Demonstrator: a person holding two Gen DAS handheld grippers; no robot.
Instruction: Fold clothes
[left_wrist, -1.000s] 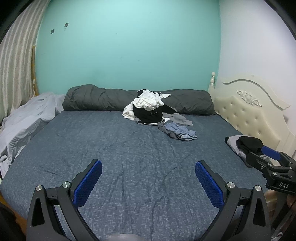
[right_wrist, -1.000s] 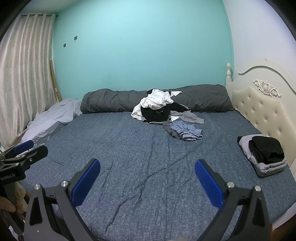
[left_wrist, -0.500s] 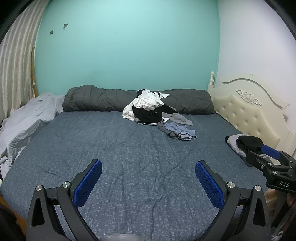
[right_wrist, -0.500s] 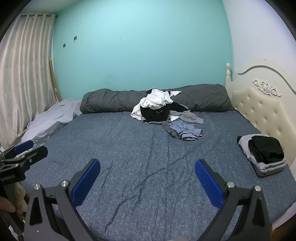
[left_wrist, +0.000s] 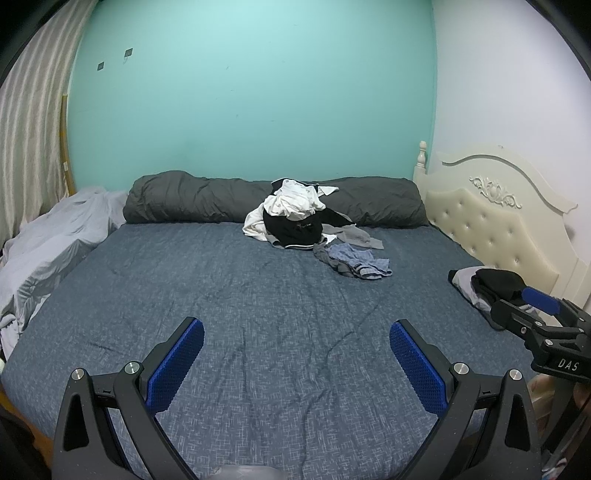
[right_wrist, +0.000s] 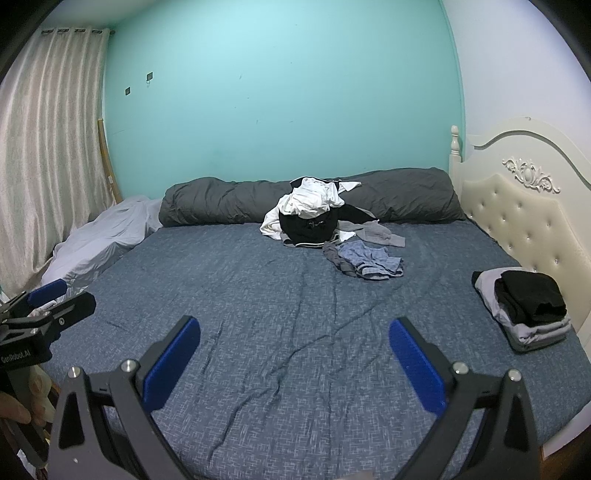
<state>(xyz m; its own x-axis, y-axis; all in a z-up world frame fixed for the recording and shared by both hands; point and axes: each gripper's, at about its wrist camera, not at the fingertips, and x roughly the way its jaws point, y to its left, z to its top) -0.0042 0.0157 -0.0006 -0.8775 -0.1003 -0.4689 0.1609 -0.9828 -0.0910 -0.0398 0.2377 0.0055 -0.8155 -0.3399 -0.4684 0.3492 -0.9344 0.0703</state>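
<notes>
Evidently between garments, both the left claw (left_wrist: 295, 363) and right claw (right_wrist: 294, 363) hang spread and empty over the near bed (left_wrist: 258, 295), so next comes a reach to the far unfolded pile (right_wrist: 314, 221).

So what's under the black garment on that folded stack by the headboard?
Under the black garment lie folded light grey pieces, resting on the blue bedsheet. The layered edges suggest more than one, but the count and what they are stay hidden by the folds.
</notes>
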